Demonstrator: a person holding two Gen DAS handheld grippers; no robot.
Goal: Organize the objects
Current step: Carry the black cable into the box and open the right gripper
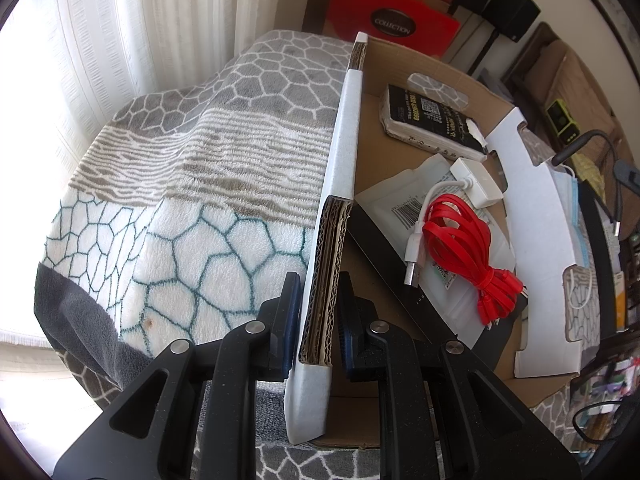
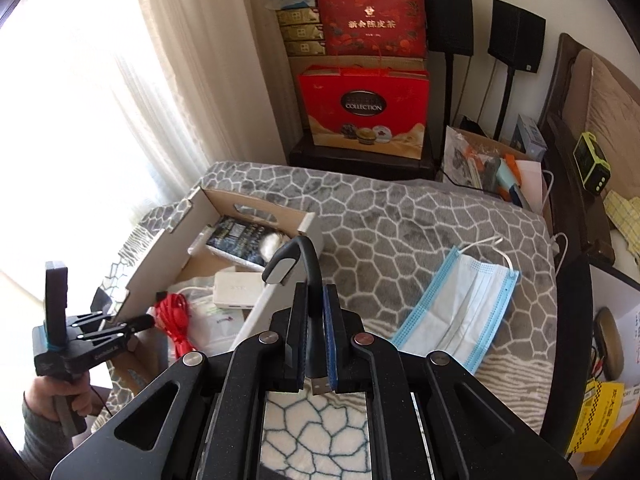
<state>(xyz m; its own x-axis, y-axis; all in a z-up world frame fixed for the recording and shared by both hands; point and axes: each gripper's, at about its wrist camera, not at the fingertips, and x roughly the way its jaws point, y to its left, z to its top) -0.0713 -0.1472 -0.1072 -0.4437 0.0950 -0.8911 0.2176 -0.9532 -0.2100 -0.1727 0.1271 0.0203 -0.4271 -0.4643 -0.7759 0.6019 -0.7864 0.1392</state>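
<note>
A shallow cardboard box [image 1: 348, 120] with white outer walls lies on a patterned blanket. My left gripper [image 1: 318, 316] is shut on the box's left wall. Inside lie a red cable bundle [image 1: 464, 240], a white USB adapter [image 1: 476, 180], a black packet [image 1: 432, 120] and a white pouch [image 1: 400, 200]. My right gripper [image 2: 316, 320] is shut on a black bendable USB lamp [image 2: 296, 260], holding it above the box's near wall [image 2: 260, 308]. A blue face mask [image 2: 460, 304] lies on the blanket to the right. The left gripper also shows in the right wrist view [image 2: 116, 328].
The blanket [image 2: 400, 216] covers a bed. Red gift bags [image 2: 364, 112] and stacked boxes stand behind it. Two black speakers [image 2: 516, 36] stand on poles at the back right. A cluttered carton [image 2: 492, 164] and a green device [image 2: 592, 164] sit at the right.
</note>
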